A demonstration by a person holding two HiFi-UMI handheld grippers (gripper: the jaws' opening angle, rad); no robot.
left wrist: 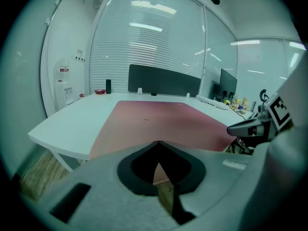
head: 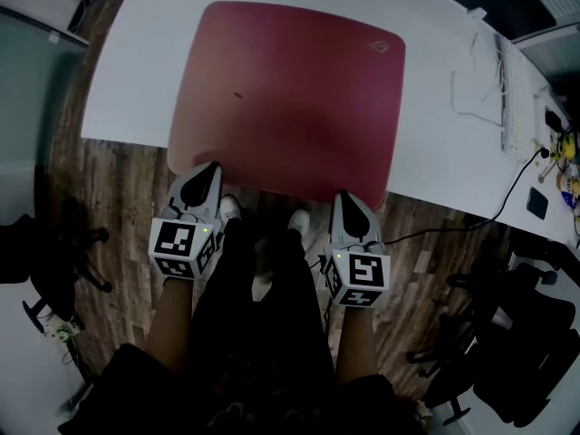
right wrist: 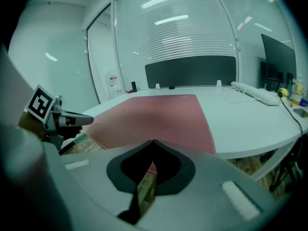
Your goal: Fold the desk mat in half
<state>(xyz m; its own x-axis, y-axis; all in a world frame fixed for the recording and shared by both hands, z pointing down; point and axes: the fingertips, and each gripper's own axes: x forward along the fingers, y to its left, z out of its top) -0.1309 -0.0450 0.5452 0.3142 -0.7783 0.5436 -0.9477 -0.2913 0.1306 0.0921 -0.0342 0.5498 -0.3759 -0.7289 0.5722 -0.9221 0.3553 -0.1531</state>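
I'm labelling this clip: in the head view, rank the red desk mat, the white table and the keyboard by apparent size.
Largest to smallest: white table, red desk mat, keyboard. The table also runs out of frame.

Matt desk mat (head: 290, 98), wood-grain floor (head: 118, 198)

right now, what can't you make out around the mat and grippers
- Whether left gripper or right gripper pinches the desk mat: head view, their bodies cover its near edge.
- Logo on mat's far corner: head view, too small to read.
- Clutter at table's right end: head view, cut by frame edge.
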